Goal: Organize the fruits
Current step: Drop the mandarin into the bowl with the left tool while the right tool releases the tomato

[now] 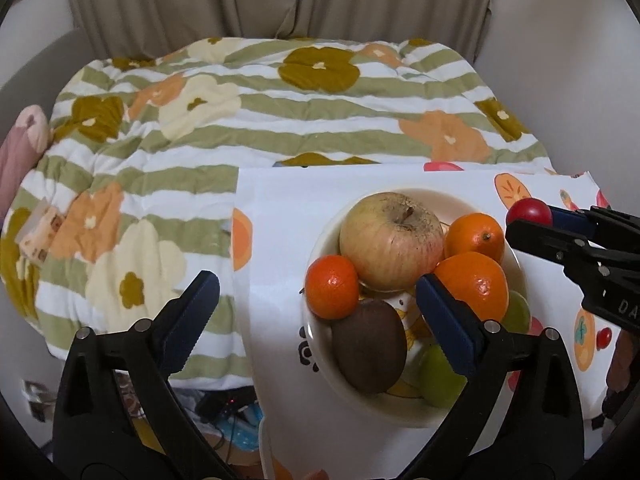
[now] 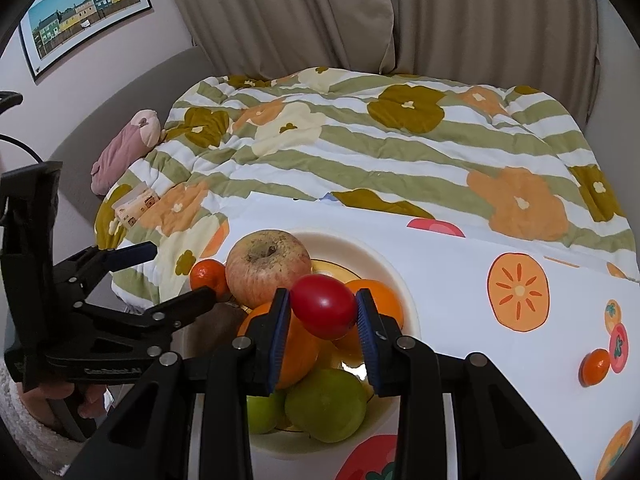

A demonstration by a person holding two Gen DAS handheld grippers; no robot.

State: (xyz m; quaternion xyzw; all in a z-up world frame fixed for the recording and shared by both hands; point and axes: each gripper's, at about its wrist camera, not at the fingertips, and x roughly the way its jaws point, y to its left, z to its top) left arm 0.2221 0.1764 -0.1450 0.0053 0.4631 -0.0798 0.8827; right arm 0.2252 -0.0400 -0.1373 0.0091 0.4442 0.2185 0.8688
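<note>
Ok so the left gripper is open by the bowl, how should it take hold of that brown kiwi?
Grip the kiwi across its narrow middle, coming down from above on the bowl's near side. It lies lengthwise with its top bare. The mandarin crowds its far end, so the left gripper fingers should straddle its long sides.

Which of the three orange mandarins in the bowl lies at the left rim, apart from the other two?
The smallest mandarin, left of the apple and above the brown kiwi; the other two touch each other on the right.
</note>
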